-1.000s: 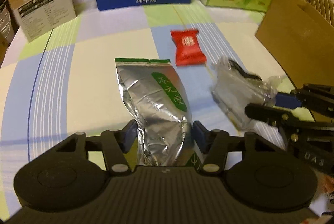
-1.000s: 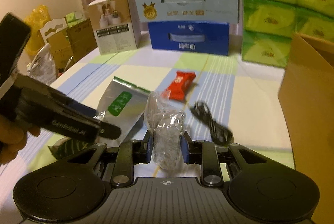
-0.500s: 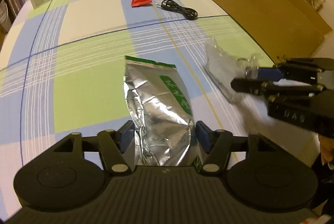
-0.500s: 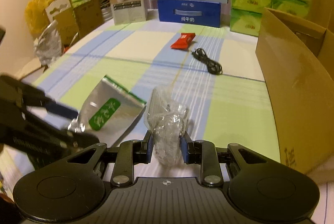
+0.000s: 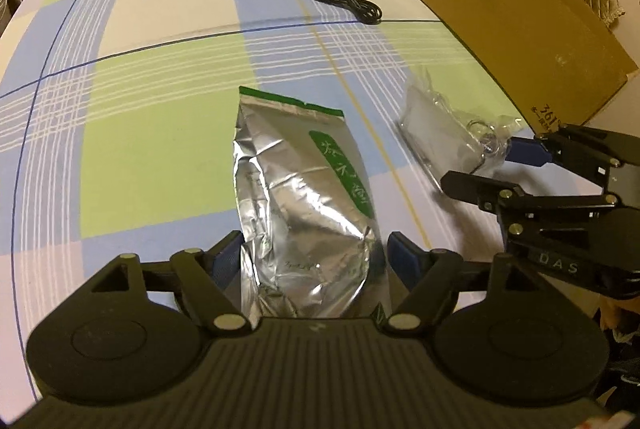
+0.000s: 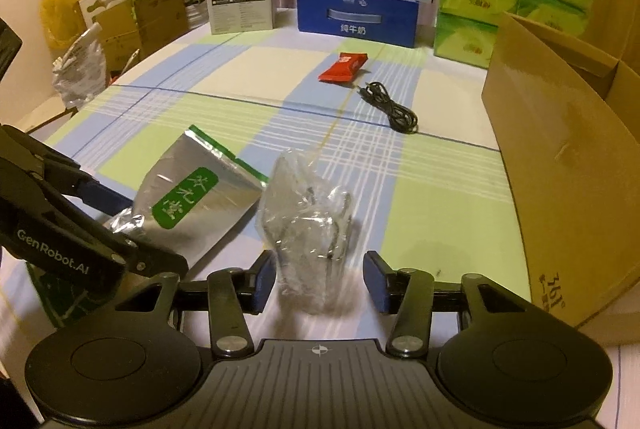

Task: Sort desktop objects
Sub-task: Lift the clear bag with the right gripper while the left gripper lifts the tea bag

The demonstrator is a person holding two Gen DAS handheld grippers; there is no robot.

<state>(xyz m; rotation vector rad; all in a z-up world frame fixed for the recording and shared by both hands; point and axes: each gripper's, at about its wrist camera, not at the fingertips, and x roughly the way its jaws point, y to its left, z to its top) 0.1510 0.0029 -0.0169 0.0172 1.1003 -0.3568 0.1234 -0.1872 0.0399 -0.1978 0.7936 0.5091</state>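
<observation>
— Room to move?
— Cardboard box (image 6: 560, 165) walls the tabletop's (image 5: 168, 133) right; the middle lies open.
— Jaws?
— Left gripper (image 5: 310, 261) opening around the foil pouch (image 5: 304, 197); right gripper (image 6: 320, 279) opening, clear bag (image 6: 308, 225) between, unpressed.

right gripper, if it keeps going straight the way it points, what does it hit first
The crinkled clear plastic bag, which already sits between the opening fingers of the right gripper, apparently untouched. Past it lies only bare checked tablecloth, though depth is hard to judge.
</observation>
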